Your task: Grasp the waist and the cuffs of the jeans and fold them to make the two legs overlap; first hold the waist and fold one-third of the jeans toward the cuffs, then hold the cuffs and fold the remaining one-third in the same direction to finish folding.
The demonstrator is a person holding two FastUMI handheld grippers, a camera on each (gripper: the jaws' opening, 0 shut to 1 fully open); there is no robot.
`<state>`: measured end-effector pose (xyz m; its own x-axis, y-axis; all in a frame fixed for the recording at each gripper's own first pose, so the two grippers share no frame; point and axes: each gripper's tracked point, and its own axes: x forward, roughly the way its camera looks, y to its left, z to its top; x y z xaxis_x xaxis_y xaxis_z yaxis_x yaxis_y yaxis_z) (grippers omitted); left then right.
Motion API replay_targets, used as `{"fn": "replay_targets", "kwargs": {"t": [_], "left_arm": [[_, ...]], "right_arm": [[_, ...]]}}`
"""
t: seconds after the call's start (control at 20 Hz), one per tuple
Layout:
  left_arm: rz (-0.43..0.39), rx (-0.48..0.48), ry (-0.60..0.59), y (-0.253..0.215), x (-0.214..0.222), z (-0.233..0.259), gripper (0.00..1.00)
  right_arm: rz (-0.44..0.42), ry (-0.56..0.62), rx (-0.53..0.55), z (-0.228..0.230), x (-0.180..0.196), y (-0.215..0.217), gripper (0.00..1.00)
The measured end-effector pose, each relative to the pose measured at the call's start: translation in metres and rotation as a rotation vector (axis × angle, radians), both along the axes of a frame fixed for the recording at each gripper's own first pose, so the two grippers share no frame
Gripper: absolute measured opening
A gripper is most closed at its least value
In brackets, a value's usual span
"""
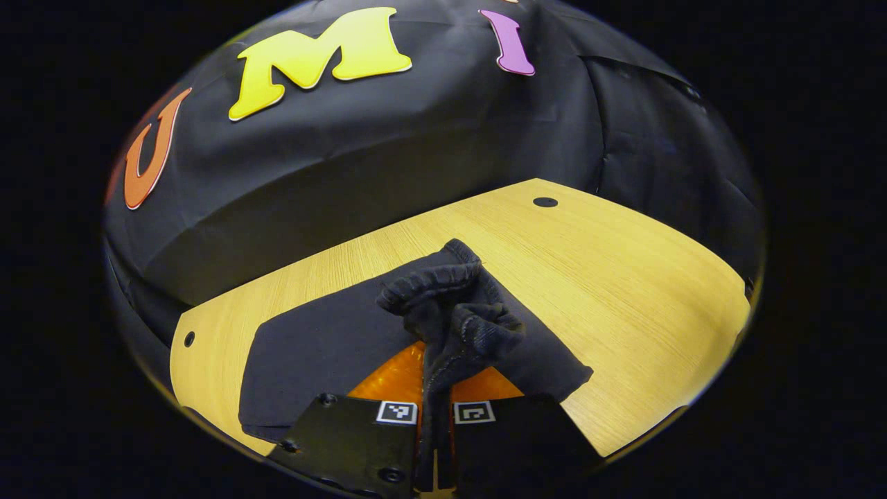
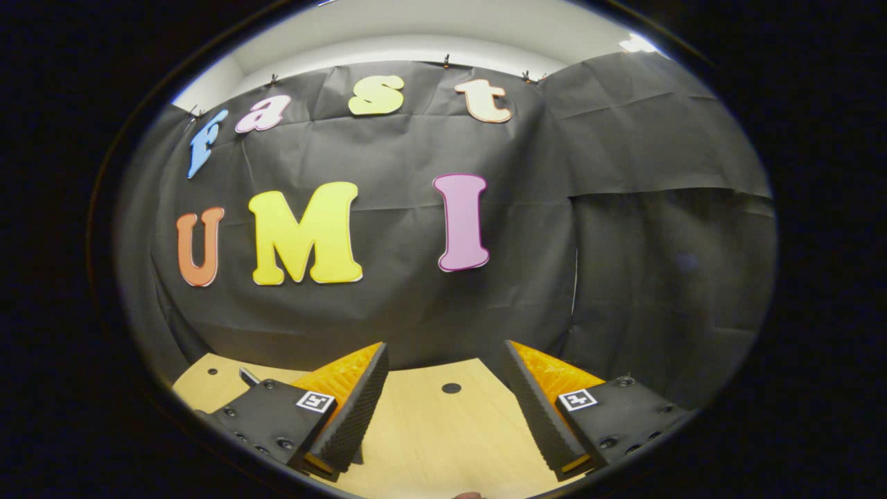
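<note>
Dark jeans [image 1: 326, 346] lie flat on the wooden table [image 1: 624, 277], folded into a broad panel. My left gripper [image 1: 435, 395] is shut on a bunched, thick-seamed edge of the jeans [image 1: 450, 305], which stands up above the fingers in a crumpled wad. I cannot tell whether that edge is the waist or the cuffs. The right gripper [image 2: 443, 398] hangs open over bare table [image 2: 429, 443], with nothing between its fingers [image 2: 360, 402], and faces the back wall.
The black cloth wall stands close behind the table's far edge. A round hole [image 1: 545, 202] marks the far right of the tabletop, and another hole [image 1: 188, 339] sits near the left corner. Bare wood spreads right of the jeans.
</note>
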<state>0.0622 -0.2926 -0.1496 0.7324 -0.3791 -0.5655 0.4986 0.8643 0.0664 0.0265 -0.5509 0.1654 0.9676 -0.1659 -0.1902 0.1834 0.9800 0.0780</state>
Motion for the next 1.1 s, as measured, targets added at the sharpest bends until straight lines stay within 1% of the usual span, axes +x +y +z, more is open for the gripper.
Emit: {"fn": "replay_targets", "kwargs": {"t": [0.1,0.15,0.2,0.25,0.35,0.45,0.55,0.6,0.65,0.7,0.75,0.9,1.1], "left_arm": [[-0.012,0.008,0.002,-0.001,0.0,-0.003,0.05],[-0.038,0.017,0.009,-0.004,-0.003,-0.006,0.06],[-0.055,0.036,0.003,-0.006,-0.005,-0.01,0.07],[-0.08,0.033,-0.01,-0.008,-0.009,-0.003,0.34],[-0.087,0.036,-0.059,-0.003,-0.011,0.006,0.67],[-0.107,-0.01,-0.044,-0.01,-0.023,0.015,1.0],[-0.098,-0.038,-0.072,-0.006,-0.025,0.028,0.99],[-0.09,-0.053,-0.101,-0.002,-0.025,0.04,0.99],[-0.081,-0.073,-0.129,0.002,-0.024,0.055,0.99],[-0.069,-0.097,-0.161,0.007,-0.023,0.072,0.99],[-0.052,-0.126,-0.198,0.014,-0.018,0.091,1.0],[0.045,-0.187,-0.3,0.052,-0.001,0.151,0.99],[0.208,-0.293,-0.404,0.113,0.012,0.23,0.99]], "right_arm": [[-0.005,0.002,0.005,0.001,-0.001,-0.001,0.98],[-0.008,0.001,0.007,0.002,-0.001,-0.001,0.98],[-0.01,0.002,0.01,0.003,-0.002,-0.002,1.0],[-0.008,0.005,0.011,0.003,-0.002,-0.002,1.0],[-0.002,0.006,0.012,0.001,-0.001,-0.001,1.0],[0.013,0.011,0.016,-0.002,0.002,0.002,1.0],[0.035,0.02,0.015,-0.004,0.008,0.012,1.0],[0.048,0.022,0.013,-0.005,0.013,0.02,0.98],[0.061,0.021,0.011,-0.004,0.018,0.027,1.0],[0.073,0.017,0.013,-0.003,0.022,0.033,1.0],[0.085,0.012,0.018,-0.002,0.026,0.039,0.98],[0.119,-0.01,0.044,-0.001,0.041,0.065,0.99],[0.204,-0.022,0.066,-0.004,0.064,0.121,0.99]]}}
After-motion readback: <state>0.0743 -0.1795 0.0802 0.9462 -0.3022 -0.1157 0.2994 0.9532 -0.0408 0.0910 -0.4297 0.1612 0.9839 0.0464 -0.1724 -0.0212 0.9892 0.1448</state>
